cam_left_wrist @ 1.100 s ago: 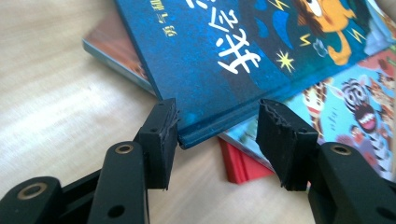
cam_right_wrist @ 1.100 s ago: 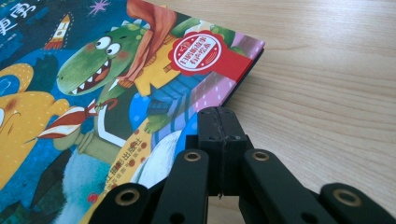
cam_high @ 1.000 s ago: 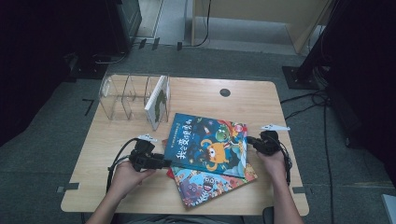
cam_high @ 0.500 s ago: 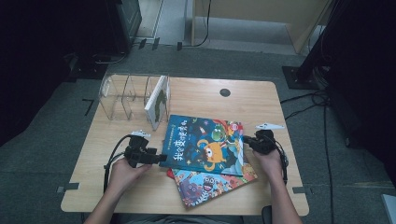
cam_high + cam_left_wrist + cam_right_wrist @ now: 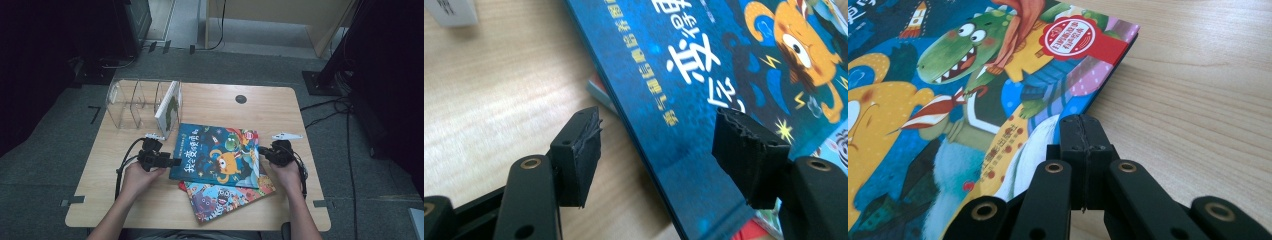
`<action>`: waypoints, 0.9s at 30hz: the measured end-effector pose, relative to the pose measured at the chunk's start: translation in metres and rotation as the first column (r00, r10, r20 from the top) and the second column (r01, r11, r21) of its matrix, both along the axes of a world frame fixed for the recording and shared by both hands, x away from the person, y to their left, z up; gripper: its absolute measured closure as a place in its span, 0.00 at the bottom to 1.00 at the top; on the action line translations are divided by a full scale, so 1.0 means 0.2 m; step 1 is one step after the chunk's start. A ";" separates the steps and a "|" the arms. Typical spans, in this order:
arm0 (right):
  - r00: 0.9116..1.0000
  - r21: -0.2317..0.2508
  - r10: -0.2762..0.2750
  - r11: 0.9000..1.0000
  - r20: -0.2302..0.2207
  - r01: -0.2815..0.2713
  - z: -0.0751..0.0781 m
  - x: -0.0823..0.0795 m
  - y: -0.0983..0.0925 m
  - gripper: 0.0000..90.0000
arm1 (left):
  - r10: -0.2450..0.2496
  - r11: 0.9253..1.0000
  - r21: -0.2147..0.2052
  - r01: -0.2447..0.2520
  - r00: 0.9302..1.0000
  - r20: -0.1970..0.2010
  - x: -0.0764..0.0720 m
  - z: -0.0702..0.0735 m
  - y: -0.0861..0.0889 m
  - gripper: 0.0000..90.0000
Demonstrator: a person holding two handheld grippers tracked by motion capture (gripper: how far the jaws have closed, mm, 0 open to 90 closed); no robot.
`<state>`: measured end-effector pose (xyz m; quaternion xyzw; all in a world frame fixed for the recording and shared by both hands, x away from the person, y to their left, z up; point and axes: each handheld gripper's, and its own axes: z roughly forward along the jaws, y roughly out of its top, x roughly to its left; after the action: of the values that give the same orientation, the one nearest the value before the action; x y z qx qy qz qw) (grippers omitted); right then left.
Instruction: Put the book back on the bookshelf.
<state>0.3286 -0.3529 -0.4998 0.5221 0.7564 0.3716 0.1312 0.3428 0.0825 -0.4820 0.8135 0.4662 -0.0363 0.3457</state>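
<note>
Since the earlier frames, the left gripper (image 5: 167, 161) is sitting farther out toward the table's left edge, drawn back from the blue picture book (image 5: 217, 155), and its jaws have just been opening; they are now standing released, with the book's spine edge passing between them untouched. From above, that gripper is only showing as a dark shape at the book's left side, held in the person's left hand (image 5: 139, 175). The left gripper view is supplying what the high view cannot: the gap on either side of the blue cover (image 5: 684, 100), the pale corner of the second book (image 5: 600, 95) peeking out underneath, and bare wooden table (image 5: 489, 90) below the near pad.

Opposite, the right gripper (image 5: 264, 152) is resting at the book's right edge. Its own view is showing the two jaws (image 5: 1083, 132) pressed flat together, clenched on nothing, lying just beside the cover's edge near the green crocodile picture and the red round sticker (image 5: 1069, 35).

Only the high view is giving the wider layout: the blue book is lying flat on the table's middle, overlapping a second colourful book (image 5: 220, 197) nearer the person, while a clear plastic organizer (image 5: 132, 102) is standing at the far left with one upright book (image 5: 168, 109) in its right compartment.
</note>
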 end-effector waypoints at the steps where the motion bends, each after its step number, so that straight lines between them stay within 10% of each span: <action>1: 1.000 0.001 0.001 1.000 -0.001 -0.001 0.00 -0.02 0.00 1.00 | 0.001 1.000 0.002 -0.001 1.000 -0.002 0.01 0.00 0.00 0.40; 27: 1.000 0.008 0.010 1.000 0.017 -0.010 0.01 -0.16 0.02 1.00 | 0.010 1.000 0.016 -0.009 0.998 -0.068 0.21 -0.03 -0.12 0.39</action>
<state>0.2971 -0.3479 -0.4977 0.5157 0.7563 0.3797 0.1337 0.3853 0.0587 -0.4885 0.8121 0.4820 -0.0587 0.3235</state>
